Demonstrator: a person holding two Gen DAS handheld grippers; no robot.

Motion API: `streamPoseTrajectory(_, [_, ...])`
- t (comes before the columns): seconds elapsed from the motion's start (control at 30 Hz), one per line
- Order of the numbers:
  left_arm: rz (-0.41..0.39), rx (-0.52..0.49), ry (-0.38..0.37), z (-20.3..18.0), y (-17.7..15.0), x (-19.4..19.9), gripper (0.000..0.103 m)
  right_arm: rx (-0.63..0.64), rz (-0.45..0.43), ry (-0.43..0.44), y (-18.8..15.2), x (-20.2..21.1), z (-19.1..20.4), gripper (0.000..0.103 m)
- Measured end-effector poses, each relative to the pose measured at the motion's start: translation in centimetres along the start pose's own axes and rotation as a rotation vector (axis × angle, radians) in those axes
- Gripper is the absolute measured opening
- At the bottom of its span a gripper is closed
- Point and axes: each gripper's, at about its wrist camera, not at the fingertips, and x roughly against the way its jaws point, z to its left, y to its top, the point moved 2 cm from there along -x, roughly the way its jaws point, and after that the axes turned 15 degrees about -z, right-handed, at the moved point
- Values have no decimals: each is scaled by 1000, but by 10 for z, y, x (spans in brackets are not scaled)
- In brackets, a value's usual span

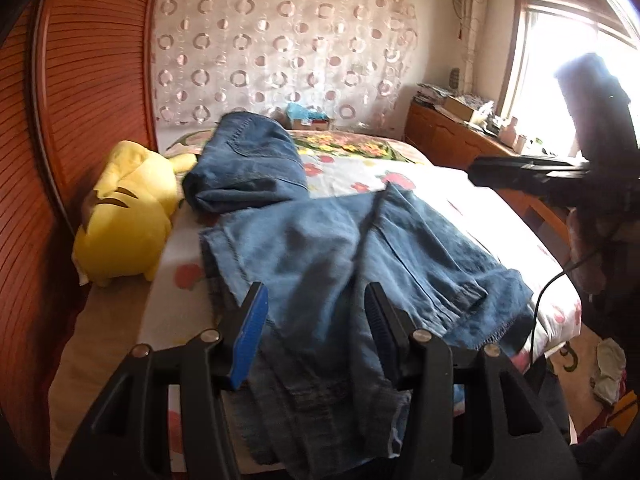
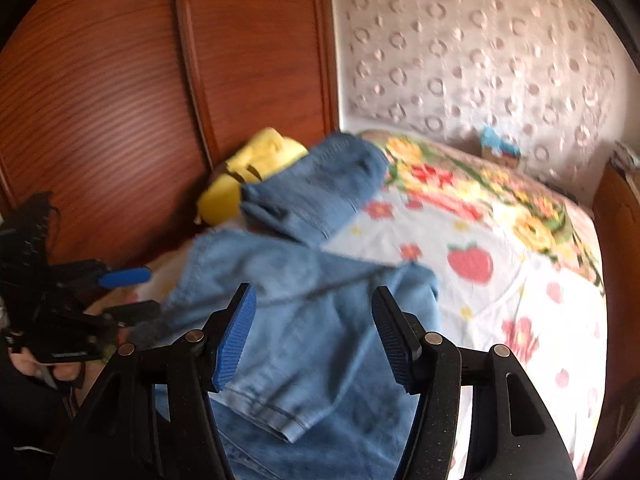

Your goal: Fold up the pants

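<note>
A bed (image 1: pixel 440 184) with a flowered sheet fills most of both views; its far end runs under a curtain (image 1: pixel 280 40) patterned with rings, and its near edge is cut off by the camera mounts. Along one side stands a reddish slatted wooden wardrobe (image 1: pixel 92 80), whose top and bottom fall outside the frame. The window (image 1: pixel 580 60) at the right of the left wrist view is blown out by glare, so nothing beyond it can be read.

The pants (image 1: pixel 328 264), blue denim, lie across the near part of the bed, one part bunched up toward the far side next to a yellow plush toy (image 1: pixel 124 220) that is half hidden behind the denim in the right wrist view. The right wrist view is blurred, so seams and folds are hard to trace there.

The left hand-held gripper (image 1: pixel 316 332) sits low over the denim with fabric running between its spread fingers; whether the pads press on it cannot be told. The right hand-held gripper (image 2: pixel 314 332) hangs released above the pants, its jaws apart with cloth visible beneath them, not pinched.
</note>
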Motion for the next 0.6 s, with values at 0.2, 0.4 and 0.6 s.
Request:
streamPoseTrajectory(0.2, [31,-19,-20,-13,-13,-4,49,-29,90,-8,-41,-17,-7,61])
streamPoseTrajectory(0.4, [46,-24,-20,-15,-20,-6,49,-56,154,-3,-78,-22,-6,61])
streamPoseTrajectory(0.6, [52,-19,-15,-12,-23,-8,49,-82,177,-4,-91,-24,-7,61])
